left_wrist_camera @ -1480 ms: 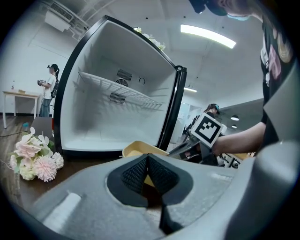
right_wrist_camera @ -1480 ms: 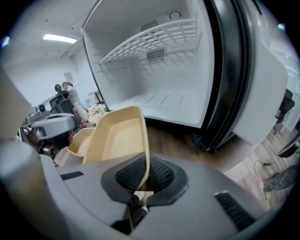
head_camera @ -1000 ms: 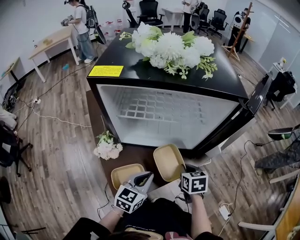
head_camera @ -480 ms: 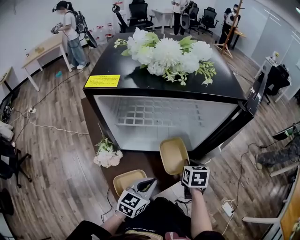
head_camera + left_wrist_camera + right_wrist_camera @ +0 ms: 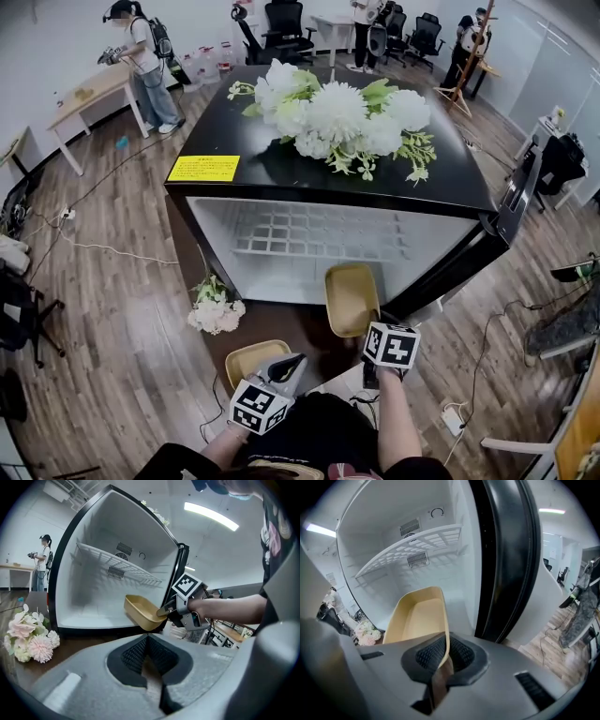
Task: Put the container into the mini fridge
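Observation:
The mini fridge (image 5: 328, 246) stands open toward me, white inside with a wire shelf (image 5: 410, 545). A tan container (image 5: 352, 298) hangs tilted just in front of the opening. My right gripper (image 5: 364, 328) is shut on its near rim, and the rim runs straight between the pads in the right gripper view, where the tan container (image 5: 419, 616) fills the middle. My left gripper (image 5: 286, 367) is low on the left, shut, with nothing between its pads (image 5: 136, 656). From there I see the tan container (image 5: 140, 612) and the right gripper (image 5: 174, 613) before the fridge (image 5: 98, 573).
A second tan container (image 5: 248, 360) lies on the brown table (image 5: 291, 323) beside my left gripper. A small bouquet (image 5: 214, 305) lies at the table's left. White flowers (image 5: 337, 108) sit on the fridge top. The fridge door (image 5: 511, 202) hangs open at right. People and chairs stand far behind.
My right gripper has carried the tan container closer to the fridge opening and rolled it somewhat. The left gripper has stayed where it was.

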A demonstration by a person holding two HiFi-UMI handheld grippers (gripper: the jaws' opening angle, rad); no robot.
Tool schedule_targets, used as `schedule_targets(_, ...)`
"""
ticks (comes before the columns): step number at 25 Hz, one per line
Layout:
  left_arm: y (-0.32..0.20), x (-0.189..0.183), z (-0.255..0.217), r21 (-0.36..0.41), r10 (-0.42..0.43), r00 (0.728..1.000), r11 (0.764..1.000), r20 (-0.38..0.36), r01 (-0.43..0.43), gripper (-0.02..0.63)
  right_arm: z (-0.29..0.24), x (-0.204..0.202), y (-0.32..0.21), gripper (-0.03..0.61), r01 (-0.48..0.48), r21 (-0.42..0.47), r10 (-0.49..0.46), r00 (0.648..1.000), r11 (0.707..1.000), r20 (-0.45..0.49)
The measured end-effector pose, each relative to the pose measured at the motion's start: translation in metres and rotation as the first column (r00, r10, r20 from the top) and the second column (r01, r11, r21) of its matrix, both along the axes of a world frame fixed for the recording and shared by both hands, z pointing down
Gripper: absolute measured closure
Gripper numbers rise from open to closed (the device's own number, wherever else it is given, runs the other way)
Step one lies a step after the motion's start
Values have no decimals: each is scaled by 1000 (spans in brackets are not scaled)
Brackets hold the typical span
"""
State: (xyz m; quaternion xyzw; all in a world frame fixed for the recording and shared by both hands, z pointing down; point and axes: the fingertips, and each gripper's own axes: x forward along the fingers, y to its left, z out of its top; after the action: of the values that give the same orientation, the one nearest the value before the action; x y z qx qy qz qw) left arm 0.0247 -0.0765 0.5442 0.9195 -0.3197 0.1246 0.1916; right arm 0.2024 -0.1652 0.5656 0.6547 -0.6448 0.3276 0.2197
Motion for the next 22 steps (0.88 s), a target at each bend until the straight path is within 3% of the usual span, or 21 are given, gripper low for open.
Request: schedule_targets(22,-24,-22,8,-13,-145,989,989,14,145,606,11,7,-45,557,-87,4,87,996,996,-12)
